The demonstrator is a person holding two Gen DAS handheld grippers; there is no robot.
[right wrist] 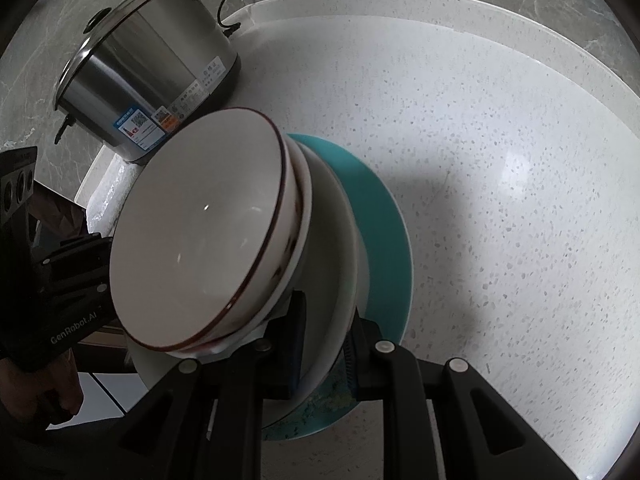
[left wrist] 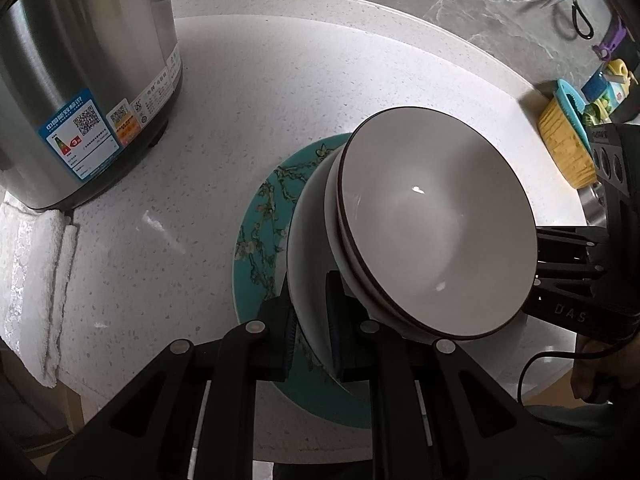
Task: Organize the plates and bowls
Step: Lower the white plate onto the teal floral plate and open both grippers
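Speckled counter (left wrist: 240, 92), scissors (left wrist: 572, 4) left-view only, claws gripping plates (right wrist: 384, 240)

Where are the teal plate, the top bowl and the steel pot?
Teal plate (left wrist: 260, 216): left wrist view, its flowered rim.
Top bowl (left wrist: 436, 216): left wrist view, inside bottom.
Steel pot (right wrist: 160, 64): right wrist view, its shiny side wall.

Your left gripper (left wrist: 310, 332), low in the frame's centre, points steeply down with jaws nearly closed. Your right gripper (right wrist: 324, 344) does likewise; your hand (right wrist: 36, 396) shows lower left.
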